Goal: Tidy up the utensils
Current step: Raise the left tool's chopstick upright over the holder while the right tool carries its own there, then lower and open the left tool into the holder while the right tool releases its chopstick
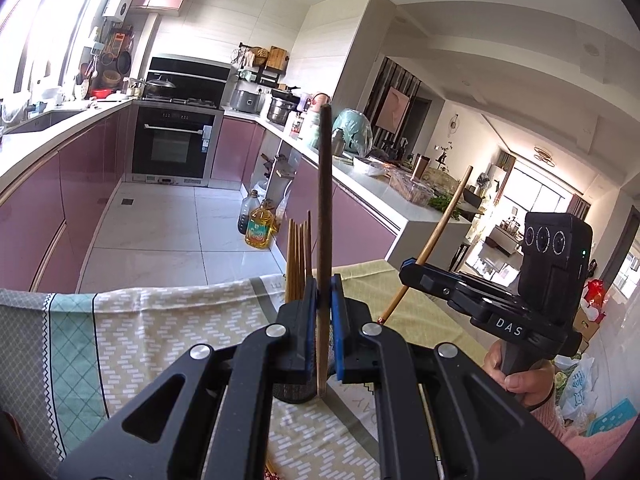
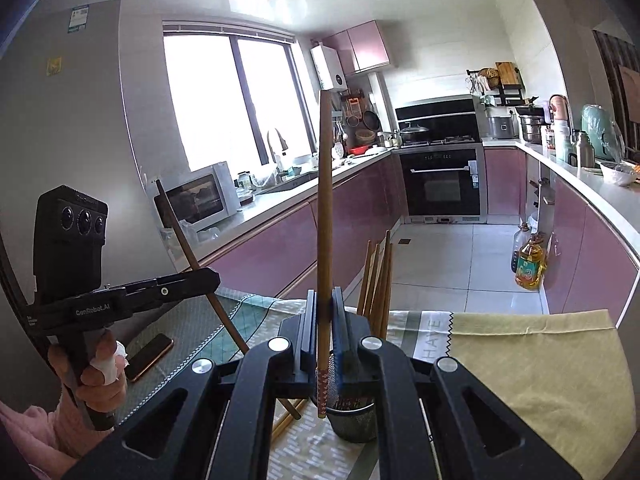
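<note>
My left gripper (image 1: 324, 292) is shut on a dark-topped wooden chopstick (image 1: 325, 200) held upright, its lower end near the tablecloth. My right gripper (image 2: 325, 308) is shut on a lighter wooden chopstick (image 2: 325, 208) with a red patterned lower end, also upright. A dark mesh utensil holder (image 2: 354, 420) stands on the table just below the right gripper, with several wooden chopsticks (image 2: 378, 276) in it. The same chopsticks (image 1: 298, 256) rise just left of my left gripper. Each view shows the other gripper: the right gripper (image 1: 408, 268) and the left gripper (image 2: 212, 276), each with its chopstick slanting.
A patterned yellow, white and teal tablecloth (image 2: 528, 368) covers the table. A phone (image 2: 150, 356) lies on the cloth at the left. Loose chopsticks (image 2: 288, 416) lie beside the holder. Beyond the table edge are the kitchen floor, oil bottles (image 2: 530, 260) and pink cabinets.
</note>
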Demonstrator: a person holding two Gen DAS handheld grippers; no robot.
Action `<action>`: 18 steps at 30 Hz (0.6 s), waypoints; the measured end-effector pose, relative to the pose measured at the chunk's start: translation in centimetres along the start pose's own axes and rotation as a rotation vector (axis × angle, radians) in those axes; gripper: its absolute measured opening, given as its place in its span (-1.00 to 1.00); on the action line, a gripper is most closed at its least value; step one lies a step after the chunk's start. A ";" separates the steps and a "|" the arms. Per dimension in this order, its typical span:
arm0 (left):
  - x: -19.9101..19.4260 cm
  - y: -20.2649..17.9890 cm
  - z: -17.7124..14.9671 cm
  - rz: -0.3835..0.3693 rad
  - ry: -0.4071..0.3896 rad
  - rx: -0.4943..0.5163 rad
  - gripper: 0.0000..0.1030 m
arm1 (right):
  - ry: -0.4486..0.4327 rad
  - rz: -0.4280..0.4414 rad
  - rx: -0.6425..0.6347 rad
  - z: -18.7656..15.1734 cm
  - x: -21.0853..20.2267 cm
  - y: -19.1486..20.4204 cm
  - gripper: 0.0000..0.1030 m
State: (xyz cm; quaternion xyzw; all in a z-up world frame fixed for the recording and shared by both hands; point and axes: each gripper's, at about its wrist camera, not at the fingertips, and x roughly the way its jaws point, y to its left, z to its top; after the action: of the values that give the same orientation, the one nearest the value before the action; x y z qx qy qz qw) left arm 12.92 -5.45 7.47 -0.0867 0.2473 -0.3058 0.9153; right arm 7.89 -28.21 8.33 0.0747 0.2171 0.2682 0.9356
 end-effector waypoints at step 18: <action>1.6 -1.0 1.0 0.073 -0.029 0.036 -0.85 | 0.041 -0.053 0.008 0.0 3.4 -1.2 -0.89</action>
State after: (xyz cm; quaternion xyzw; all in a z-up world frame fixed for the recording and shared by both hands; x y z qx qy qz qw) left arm 14.07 -7.23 8.03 -0.0654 0.2316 -0.2755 0.9307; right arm 10.99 -27.41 6.78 0.0672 0.2390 0.2441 0.9374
